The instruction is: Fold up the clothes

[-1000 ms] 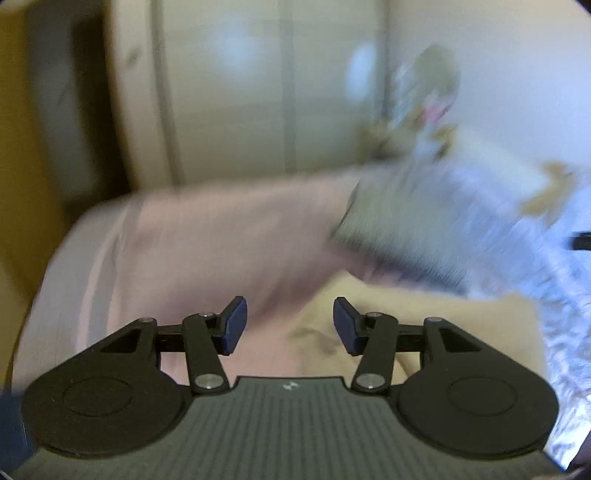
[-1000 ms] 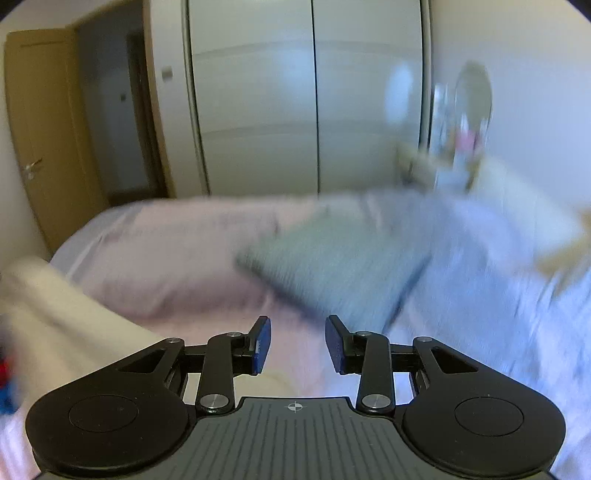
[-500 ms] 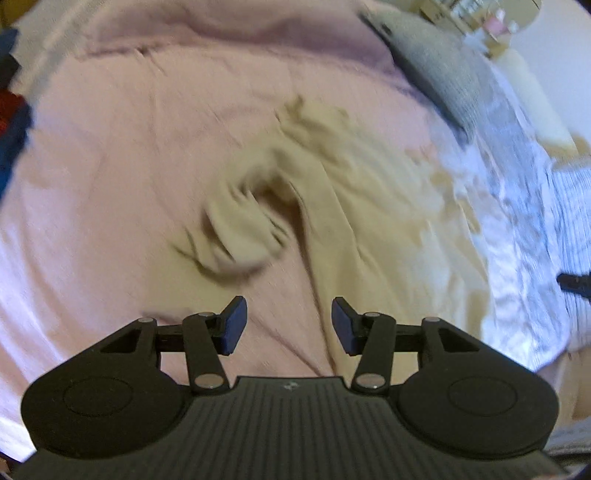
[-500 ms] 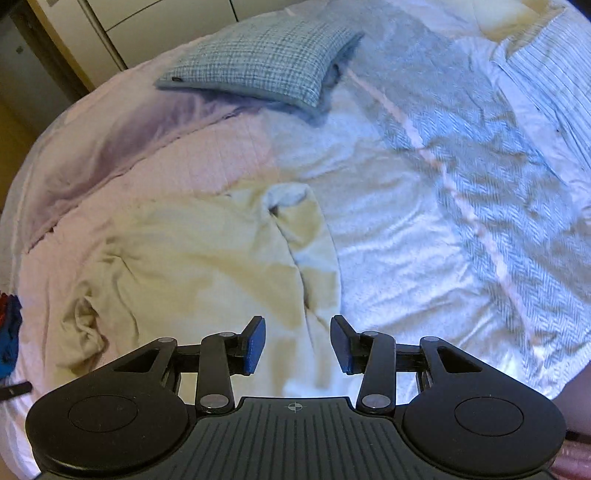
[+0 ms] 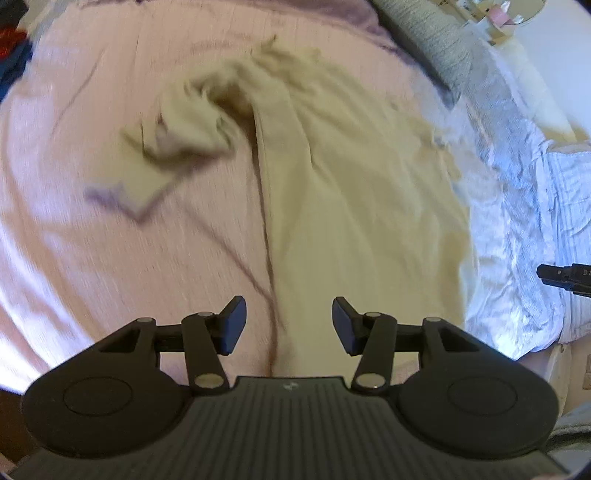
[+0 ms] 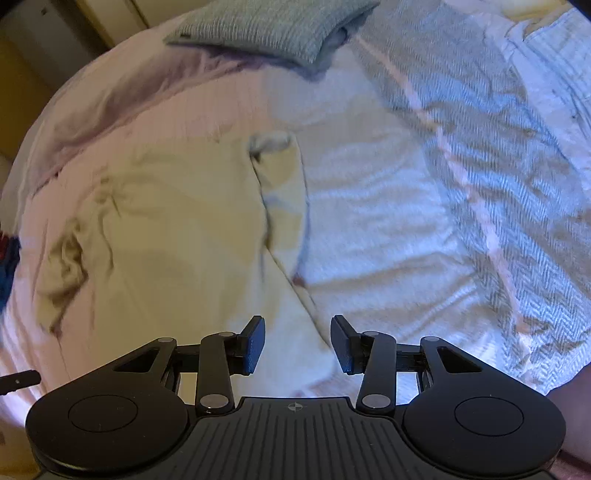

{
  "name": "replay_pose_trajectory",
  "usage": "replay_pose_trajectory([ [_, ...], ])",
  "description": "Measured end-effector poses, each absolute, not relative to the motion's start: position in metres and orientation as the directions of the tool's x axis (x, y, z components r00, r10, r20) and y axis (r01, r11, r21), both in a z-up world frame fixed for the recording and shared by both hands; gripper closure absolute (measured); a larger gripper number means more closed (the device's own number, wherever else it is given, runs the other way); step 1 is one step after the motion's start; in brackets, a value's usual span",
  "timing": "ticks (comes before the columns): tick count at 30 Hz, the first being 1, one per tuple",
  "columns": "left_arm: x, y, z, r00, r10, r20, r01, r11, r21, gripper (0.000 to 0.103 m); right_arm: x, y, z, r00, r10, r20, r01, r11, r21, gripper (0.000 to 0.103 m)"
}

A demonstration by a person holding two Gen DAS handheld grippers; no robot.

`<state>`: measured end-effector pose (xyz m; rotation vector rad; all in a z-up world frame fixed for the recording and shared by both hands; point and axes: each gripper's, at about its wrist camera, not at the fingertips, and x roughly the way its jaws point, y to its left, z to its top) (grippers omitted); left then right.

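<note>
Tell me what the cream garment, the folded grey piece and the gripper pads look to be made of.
Cream garment: soft, matte fabric, probably cotton knit; it lies limp with loose creases and a bunched sleeve.
Folded grey piece: thicker textured knit or weave; a fine ribbed pattern shows, though the picture is blurred.
Right gripper pads: dark blue, finely ridged, likely rubber on black matte plastic arms.

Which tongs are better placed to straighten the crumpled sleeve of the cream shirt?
Left, likely. The crumpled sleeve lies ahead of the open left tongs. From the right tongs, also open, it lies on the shirt's far side.
</note>
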<state>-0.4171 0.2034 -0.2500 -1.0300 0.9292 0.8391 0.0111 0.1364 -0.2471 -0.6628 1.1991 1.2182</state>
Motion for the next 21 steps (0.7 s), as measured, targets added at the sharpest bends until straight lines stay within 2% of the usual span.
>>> replay_pose_trajectory([
  [5, -0.401, 0.171, -0.299, 0.324, 0.104, -0.94, -0.927, 0.234, -0.294, 0.055, 0.034, 0.103, -0.294, -0.104, 0.271, -0.957, -0.938, 0.292, 0.184, 0.059],
  [8, -0.394, 0.165, -0.326, 0.322, 0.109, -0.941, -0.937, 0.181, -0.299, 0.056, 0.042, 0.093, -0.322, -0.14, 0.253, -0.957, -0.917, 0.331, 0.222, 0.059],
  [10, -0.39, 0.165, -0.337, 0.324, 0.11, -0.94, -0.938, 0.163, -0.305, 0.062, 0.046, 0.089, -0.338, -0.178, 0.261, -0.949, -0.895, 0.358, 0.267, 0.059],
  [11, -0.388, 0.165, -0.342, 0.323, 0.109, -0.94, -0.94, 0.157, -0.304, 0.087, 0.046, 0.089, -0.345, -0.192, 0.269, -0.944, -0.884, 0.37, 0.286, 0.059],
  [12, -0.387, 0.165, -0.347, 0.321, 0.108, -0.941, -0.941, 0.151, -0.304, 0.102, 0.047, 0.09, -0.352, -0.206, 0.277, -0.938, -0.873, 0.381, 0.304, 0.059],
  [15, -0.395, 0.167, -0.334, 0.332, 0.152, -0.931, -0.938, 0.159, -0.309, 0.103, 0.046, 0.094, -0.358, -0.23, 0.305, -0.924, -0.859, 0.383, 0.34, 0.059],
  [19, -0.443, 0.172, -0.289, 0.269, 0.305, -0.913, -0.96, 0.162, -0.229, 0.101, 0.048, 0.095, -0.349, -0.247, 0.383, -0.89, -0.862, 0.332, 0.383, 0.059],
  [21, -0.468, 0.178, -0.282, 0.196, 0.34, -0.92, -0.98, 0.112, -0.167, 0.101, 0.05, 0.095, -0.345, -0.253, 0.43, -0.867, -0.861, 0.309, 0.405, 0.059],
])
